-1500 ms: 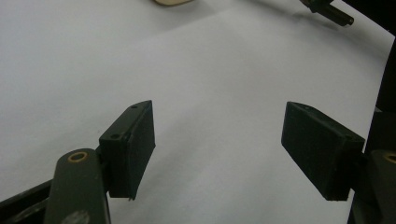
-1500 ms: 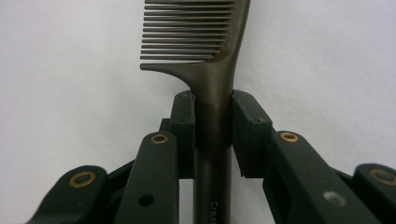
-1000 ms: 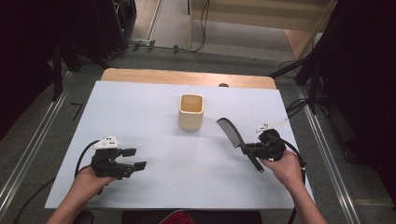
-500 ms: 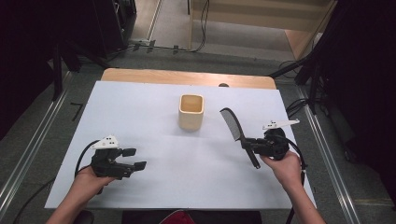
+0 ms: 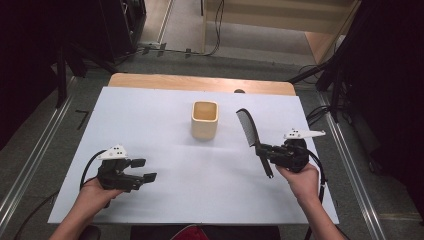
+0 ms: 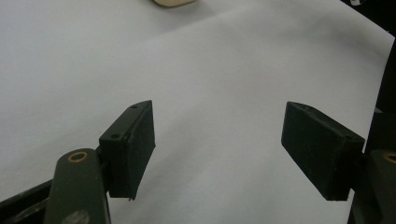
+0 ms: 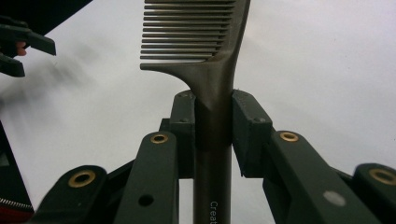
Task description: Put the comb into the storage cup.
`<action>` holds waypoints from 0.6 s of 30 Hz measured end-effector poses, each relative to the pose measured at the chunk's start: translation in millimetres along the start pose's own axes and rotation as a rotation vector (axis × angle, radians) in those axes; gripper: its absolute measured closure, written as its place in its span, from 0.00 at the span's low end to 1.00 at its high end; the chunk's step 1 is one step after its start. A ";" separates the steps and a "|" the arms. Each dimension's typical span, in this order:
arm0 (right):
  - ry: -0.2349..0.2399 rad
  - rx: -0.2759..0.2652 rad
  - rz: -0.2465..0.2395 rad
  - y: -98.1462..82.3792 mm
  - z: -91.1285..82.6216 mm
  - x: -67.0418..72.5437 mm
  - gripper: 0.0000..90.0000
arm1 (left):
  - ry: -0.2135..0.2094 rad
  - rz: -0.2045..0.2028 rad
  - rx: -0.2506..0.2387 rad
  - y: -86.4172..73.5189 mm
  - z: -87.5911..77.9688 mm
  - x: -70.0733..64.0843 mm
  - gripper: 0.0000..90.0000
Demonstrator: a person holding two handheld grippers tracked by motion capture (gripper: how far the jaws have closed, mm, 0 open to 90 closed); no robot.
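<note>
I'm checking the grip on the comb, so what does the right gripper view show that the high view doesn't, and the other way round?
Right gripper view: the pads press both sides of the comb's handle just below the teeth, and faint lettering shows lower on the handle. High view: the tan cup stands left of the comb, apart from it. Both: the right gripper holds the comb above the white table.

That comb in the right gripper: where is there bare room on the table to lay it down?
The white sheet is bare between the left gripper and the comb, in front of the square beige cup, and all along its far left. The tightest spot is between the cup and the comb in the right gripper.
</note>
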State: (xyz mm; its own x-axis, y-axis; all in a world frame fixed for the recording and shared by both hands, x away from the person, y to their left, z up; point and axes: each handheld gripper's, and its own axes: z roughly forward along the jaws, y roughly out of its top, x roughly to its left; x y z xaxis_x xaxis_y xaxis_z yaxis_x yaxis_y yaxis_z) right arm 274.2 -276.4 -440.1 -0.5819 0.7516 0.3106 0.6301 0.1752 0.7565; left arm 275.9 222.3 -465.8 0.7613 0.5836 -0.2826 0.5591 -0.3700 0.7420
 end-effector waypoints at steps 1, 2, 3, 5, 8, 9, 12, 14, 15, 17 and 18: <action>-0.003 -0.008 -0.001 0.0 -0.7 0.9 0.78 | 0.000 0.000 0.000 0.0 0.0 0.0 0.30; -0.003 -0.017 0.003 0.2 -1.0 1.5 0.78 | 0.000 0.000 0.000 0.0 -0.2 0.1 0.30; -0.006 -0.028 0.004 0.2 -1.6 2.0 0.78 | 0.000 0.000 0.000 0.0 -0.2 0.1 0.30; -0.012 -0.042 0.007 0.4 -2.2 3.4 0.78 | 0.000 0.001 0.001 0.1 -0.3 0.1 0.30; -0.018 -0.061 0.001 0.7 -3.0 4.9 0.78 | 0.001 0.002 0.001 0.2 -0.4 0.1 0.30; -0.016 -0.066 0.003 1.1 -3.2 5.4 0.78 | 0.001 0.002 0.000 0.1 -0.2 0.1 0.30; -0.019 -0.076 0.005 1.7 -3.5 6.6 0.78 | 0.001 0.001 0.000 0.1 0.0 0.1 0.30; -0.021 -0.084 0.007 2.8 -2.2 7.9 0.78 | 0.001 0.003 0.000 0.3 0.0 0.1 0.30; -0.021 -0.084 0.008 3.1 -2.1 8.6 0.78 | 0.001 0.003 0.000 0.3 -0.1 0.1 0.30; -0.018 -0.085 0.008 3.6 -1.6 9.0 0.78 | 0.001 0.003 0.000 0.3 -0.1 0.1 0.30; -0.021 -0.087 0.005 4.7 -1.1 10.3 0.78 | 0.001 0.002 0.000 0.3 0.0 0.3 0.30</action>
State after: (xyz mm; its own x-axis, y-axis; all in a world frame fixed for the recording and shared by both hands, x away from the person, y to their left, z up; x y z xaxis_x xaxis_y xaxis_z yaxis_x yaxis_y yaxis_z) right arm 270.7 -268.5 -432.7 -0.5671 0.7657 0.3034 0.5854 0.1156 0.8025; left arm 276.2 222.4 -465.6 0.7622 0.5836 -0.2802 0.5574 -0.3717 0.7424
